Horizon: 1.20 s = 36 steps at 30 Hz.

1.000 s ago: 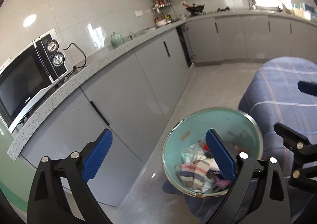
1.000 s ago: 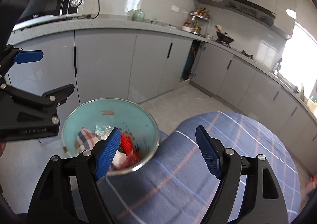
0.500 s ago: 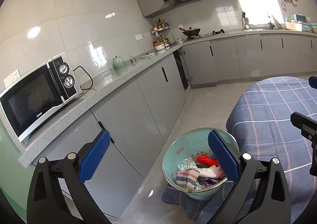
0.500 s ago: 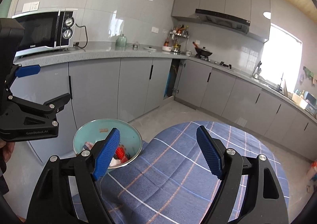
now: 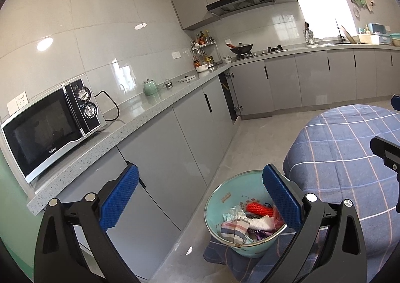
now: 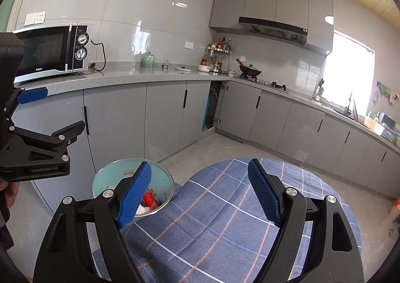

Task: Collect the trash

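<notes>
Open floor (image 5: 252,143) between cabinets (image 5: 175,143) and table (image 5: 350,158).

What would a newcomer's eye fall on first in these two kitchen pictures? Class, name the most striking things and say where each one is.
First, the round teal trash bin on the floor, holding a red netted piece and crumpled scraps, right against the blue plaid cloth-covered table. Next, the black and silver microwave at the near end of the grey speckled countertop. Both the left gripper and the right gripper are open and empty.

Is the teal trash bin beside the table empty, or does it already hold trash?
It holds trash. The teal trash bin stands upright, and a checked cloth, crumpled paper and a red mesh piece lie inside.
</notes>
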Available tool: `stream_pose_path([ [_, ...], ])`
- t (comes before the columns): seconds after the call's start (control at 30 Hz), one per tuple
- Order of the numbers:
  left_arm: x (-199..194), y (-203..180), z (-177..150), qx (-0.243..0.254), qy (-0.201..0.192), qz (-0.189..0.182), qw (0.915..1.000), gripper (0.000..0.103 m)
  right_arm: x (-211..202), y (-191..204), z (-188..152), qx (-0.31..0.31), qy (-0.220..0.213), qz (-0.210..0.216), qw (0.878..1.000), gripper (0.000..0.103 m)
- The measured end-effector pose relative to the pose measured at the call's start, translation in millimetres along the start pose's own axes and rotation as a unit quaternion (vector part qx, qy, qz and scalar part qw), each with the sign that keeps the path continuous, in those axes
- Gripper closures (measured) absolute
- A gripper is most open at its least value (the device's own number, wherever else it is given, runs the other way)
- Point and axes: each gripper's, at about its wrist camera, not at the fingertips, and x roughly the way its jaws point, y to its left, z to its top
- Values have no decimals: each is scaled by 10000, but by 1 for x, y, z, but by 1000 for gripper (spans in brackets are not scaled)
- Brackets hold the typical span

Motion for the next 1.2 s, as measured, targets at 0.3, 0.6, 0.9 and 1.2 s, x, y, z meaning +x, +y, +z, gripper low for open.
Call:
stream_pose_path([
  [0.3, -3, -2, 1, 35, -22, 29, 10000, 6, -2, -2, 0, 46, -25, -27, 10000, 24],
  [0.6, -1, -3, 1, 77, 17, 109, 9999, 6, -4, -7, 0, 98, -96, -71, 9999, 24],
  [0.9, 1, -5, 2, 131, 34, 258, 9996, 6, -8, -14, 2, 188, -174, -161, 9995, 19],
  [1.2, 3, -5, 1, 141, 69, 378, 9992, 6, -13, -17, 4, 216, -298, -225, 9991, 17],
])
